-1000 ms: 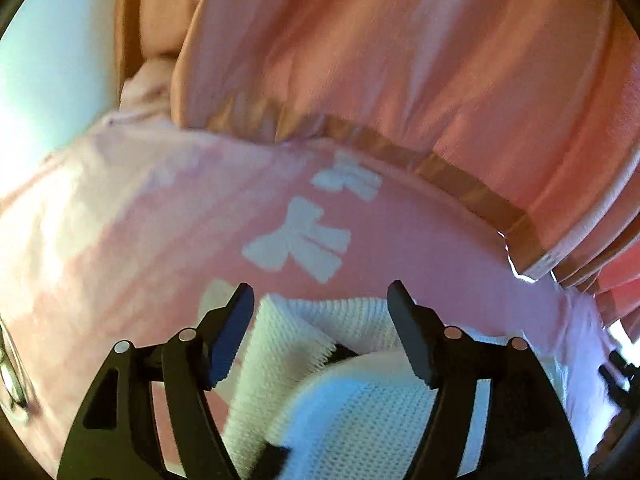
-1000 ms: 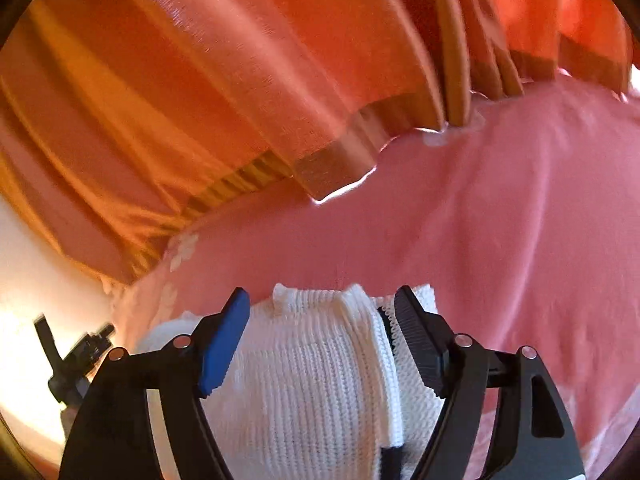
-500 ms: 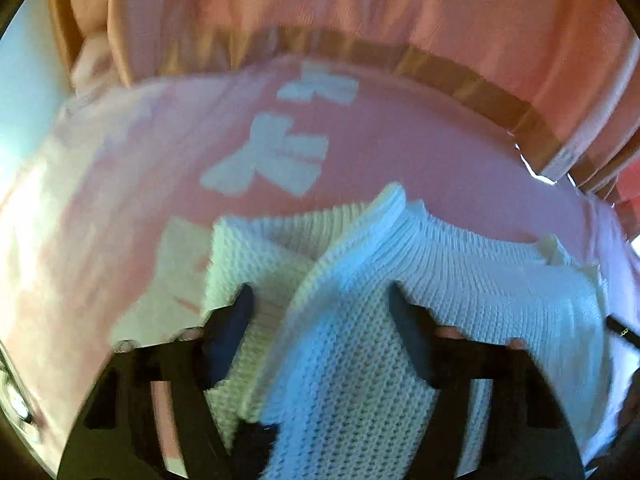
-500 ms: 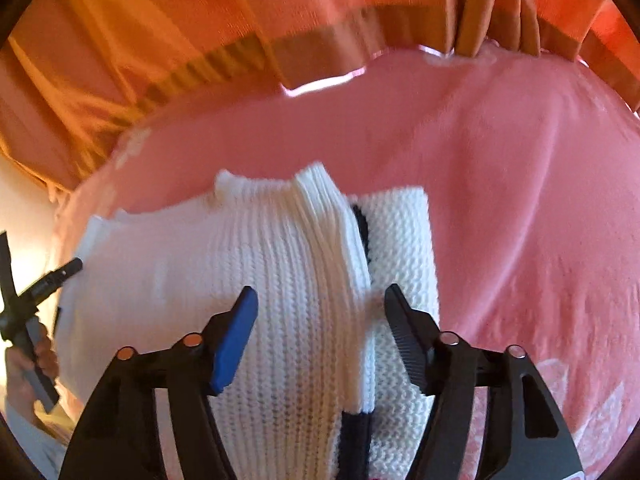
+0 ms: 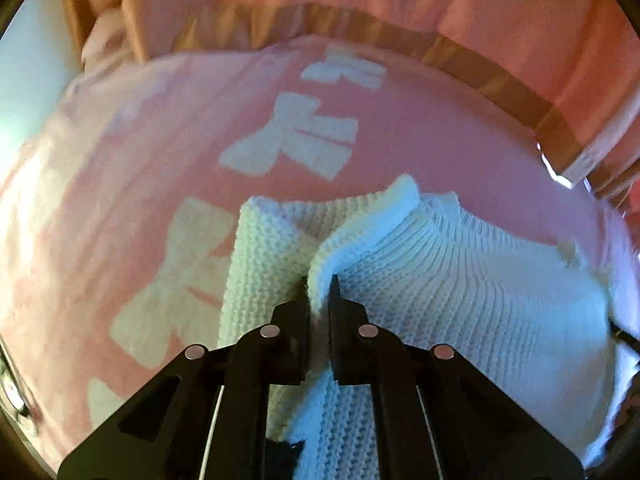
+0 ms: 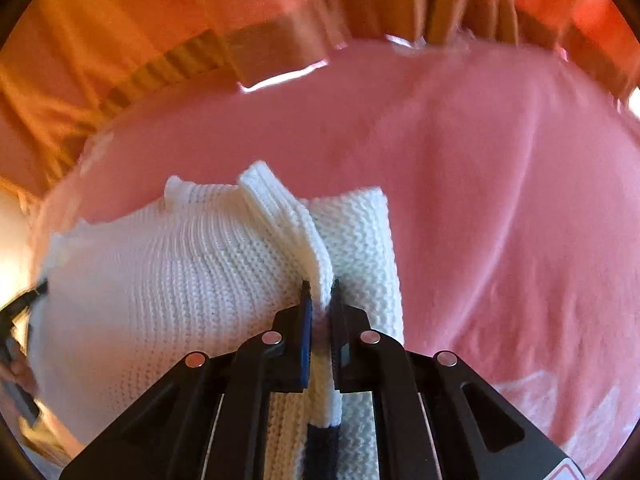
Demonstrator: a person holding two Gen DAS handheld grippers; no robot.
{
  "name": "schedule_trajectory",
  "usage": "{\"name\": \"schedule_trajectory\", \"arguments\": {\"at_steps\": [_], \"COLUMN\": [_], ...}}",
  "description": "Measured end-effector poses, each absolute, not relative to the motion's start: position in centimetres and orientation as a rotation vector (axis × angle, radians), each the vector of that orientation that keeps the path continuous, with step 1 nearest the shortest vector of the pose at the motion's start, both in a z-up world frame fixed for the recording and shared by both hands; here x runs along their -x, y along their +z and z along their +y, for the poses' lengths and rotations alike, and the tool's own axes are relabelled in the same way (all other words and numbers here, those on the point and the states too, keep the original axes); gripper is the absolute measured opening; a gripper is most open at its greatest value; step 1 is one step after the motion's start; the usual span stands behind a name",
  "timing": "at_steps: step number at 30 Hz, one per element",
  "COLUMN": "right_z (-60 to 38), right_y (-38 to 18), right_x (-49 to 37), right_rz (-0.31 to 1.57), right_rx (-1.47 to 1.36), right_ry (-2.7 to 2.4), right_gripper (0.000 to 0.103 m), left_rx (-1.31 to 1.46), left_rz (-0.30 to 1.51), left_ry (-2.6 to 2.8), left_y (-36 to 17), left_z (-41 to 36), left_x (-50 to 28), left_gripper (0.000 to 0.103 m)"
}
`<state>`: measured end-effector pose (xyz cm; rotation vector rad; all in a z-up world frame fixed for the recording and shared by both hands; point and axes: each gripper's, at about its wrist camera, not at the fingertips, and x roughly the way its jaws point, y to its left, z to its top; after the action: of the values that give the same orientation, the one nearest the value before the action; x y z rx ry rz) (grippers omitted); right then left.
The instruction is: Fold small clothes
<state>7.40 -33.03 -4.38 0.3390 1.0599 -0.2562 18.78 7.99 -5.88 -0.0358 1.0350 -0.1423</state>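
An orange curtain [image 5: 440, 12] with a brown hem band hangs behind a pink blanket [image 5: 120, 184] printed with white bows, and nothing lies between either claw and the garment. The white knit sweater [image 5: 460, 280] lies spread on the blanket, its ribbed edges lifted into ridges. The left gripper [image 5: 319, 292] is clamped on one raised ridge at the sweater's left side, a folded sleeve just beside it, while the right gripper [image 6: 319, 296] is pinched tight on the ridge at the right side.
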Motion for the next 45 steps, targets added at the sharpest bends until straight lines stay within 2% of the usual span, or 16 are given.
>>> {"name": "schedule_trajectory", "arguments": {"at_steps": [5,8,13,17,18,22,24,26,32,37,41,45], "right_z": [-33.2,-34.6,-34.6,-33.8,-33.8,-32.6,-31.4,-30.3,-31.1,-31.4,-31.4,-30.7], "right_y": [-2.9,-4.9,-4.7,-3.8,-3.1,0.8,1.1,0.0,-4.8,-2.5,-5.3,-1.9], "right_x": [-6.9,-6.8,-6.5,-6.9,-6.7,-5.9,-6.3,-7.4,-10.1,-9.8,-10.6,-9.3], "right_rz": [1.004,1.054,1.043,1.047,1.029,0.887,0.875,0.918,1.071,0.979,1.071,0.998], "right_rx": [-0.374,-0.434,-0.445,-0.423,-0.430,-0.373,-0.386,-0.376,-0.307,-0.360,-0.341,-0.358], "right_ry": [-0.272,-0.286,-0.284,-0.270,-0.274,-0.270,-0.195,-0.150,-0.229,-0.187,-0.229,-0.203], "right_gripper": [0.006,0.005,0.005,0.011,0.016,0.018,0.007,0.001,0.000,0.000,0.000,0.001], "left_rx": [0.045,0.073,0.087,0.120,0.155,0.210,0.211,0.209,0.104,0.149,0.093,0.110], "left_rz": [1.024,1.036,1.028,1.013,1.000,0.906,0.897,0.926,1.052,1.024,1.040,1.012], "left_ry": [-0.139,-0.135,-0.141,-0.160,-0.179,-0.219,-0.236,-0.261,-0.180,-0.186,-0.163,-0.198], "left_y": [-5.3,-5.7,-5.8,-4.9,-4.3,-0.9,-0.5,-1.2,-6.5,-5.3,-6.1,-4.5], "left_z": [8.4,9.3,9.6,9.1,9.2,8.8,8.1,6.7,3.7,4.0,3.5,3.8], "left_x": [-18.6,-19.0,-19.1,-18.7,-18.4,-18.1,-18.5,-19.2,-21.4,-21.6,-21.8,-21.1], "left_gripper": [0.007,0.007,0.007,0.009,0.010,0.011,0.011,0.011,0.011,0.011,0.011,0.011]}}
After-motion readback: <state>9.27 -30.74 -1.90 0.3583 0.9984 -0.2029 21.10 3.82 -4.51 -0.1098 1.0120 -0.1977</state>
